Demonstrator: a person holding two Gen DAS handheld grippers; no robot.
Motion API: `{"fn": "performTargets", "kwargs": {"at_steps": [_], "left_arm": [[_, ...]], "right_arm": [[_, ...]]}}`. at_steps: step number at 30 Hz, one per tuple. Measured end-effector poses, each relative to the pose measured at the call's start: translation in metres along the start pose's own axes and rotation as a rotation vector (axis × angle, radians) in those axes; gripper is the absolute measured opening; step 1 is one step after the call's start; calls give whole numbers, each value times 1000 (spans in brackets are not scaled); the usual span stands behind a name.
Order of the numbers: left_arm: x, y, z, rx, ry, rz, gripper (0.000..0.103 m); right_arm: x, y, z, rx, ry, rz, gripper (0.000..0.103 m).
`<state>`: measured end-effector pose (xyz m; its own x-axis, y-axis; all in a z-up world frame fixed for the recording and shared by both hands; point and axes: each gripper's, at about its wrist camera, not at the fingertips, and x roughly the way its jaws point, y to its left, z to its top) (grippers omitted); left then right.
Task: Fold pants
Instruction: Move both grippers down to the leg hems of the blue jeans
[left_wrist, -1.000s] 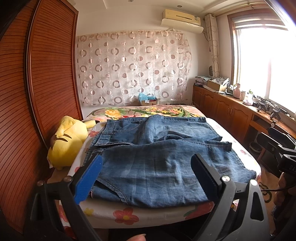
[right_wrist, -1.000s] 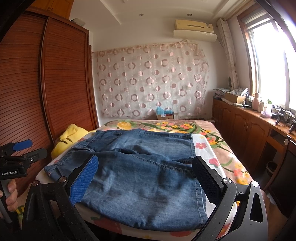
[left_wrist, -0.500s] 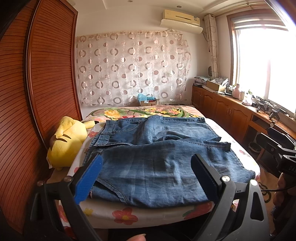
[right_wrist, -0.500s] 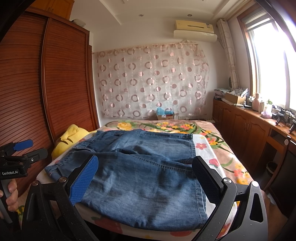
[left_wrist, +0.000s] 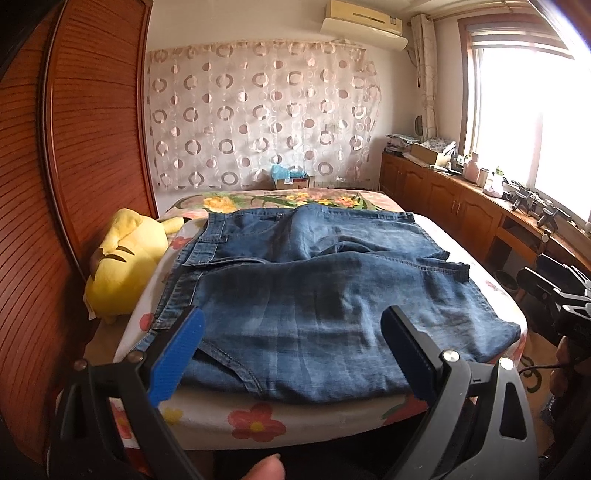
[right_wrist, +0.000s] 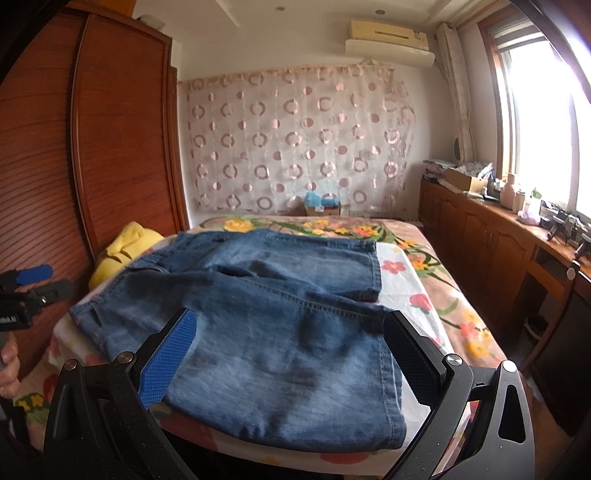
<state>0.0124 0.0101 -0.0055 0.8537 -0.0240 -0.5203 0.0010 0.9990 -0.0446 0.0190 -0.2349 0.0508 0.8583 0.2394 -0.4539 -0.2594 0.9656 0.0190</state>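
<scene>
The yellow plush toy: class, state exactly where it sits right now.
In the left wrist view the yellow plush toy sits left of the jeans, wedged between the bed and the wooden wardrobe.

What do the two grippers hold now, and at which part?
Nothing. The left gripper and right gripper are open, above the blue denim pants, not touching them.

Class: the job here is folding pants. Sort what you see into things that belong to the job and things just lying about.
Belongs to the job:
denim pants
left tool, open
right tool, open
bed

Just lying about:
yellow plush toy
cardboard box
air conditioner
</scene>
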Motion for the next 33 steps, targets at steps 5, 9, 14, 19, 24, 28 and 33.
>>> {"fn": "performTargets", "kwargs": {"at_steps": [5,9,14,19,24,28,33], "left_arm": [[10,13,-6,-6,14,-13,97],[13,27,-9,-21,11,1,97],[12,56,-6,-57,-10,37,97],[18,87,-7,-84,4,79,97],[32,118,-17,-117,32,107,97],[46,131,-27,-133,65,122,97],[65,144,-43,-151,111,130,95]], "right_arm": [[13,-5,-8,-10,31,-7,103],[23,-11,-15,-18,65,-27,103],[31,-23,-21,-10,100,-15,102],[37,-33,-29,-25,139,-21,98],[48,-41,-42,-31,198,-31,88],[57,-46,-53,-40,241,-35,81],[65,-54,-64,-43,283,-49,80]]}}
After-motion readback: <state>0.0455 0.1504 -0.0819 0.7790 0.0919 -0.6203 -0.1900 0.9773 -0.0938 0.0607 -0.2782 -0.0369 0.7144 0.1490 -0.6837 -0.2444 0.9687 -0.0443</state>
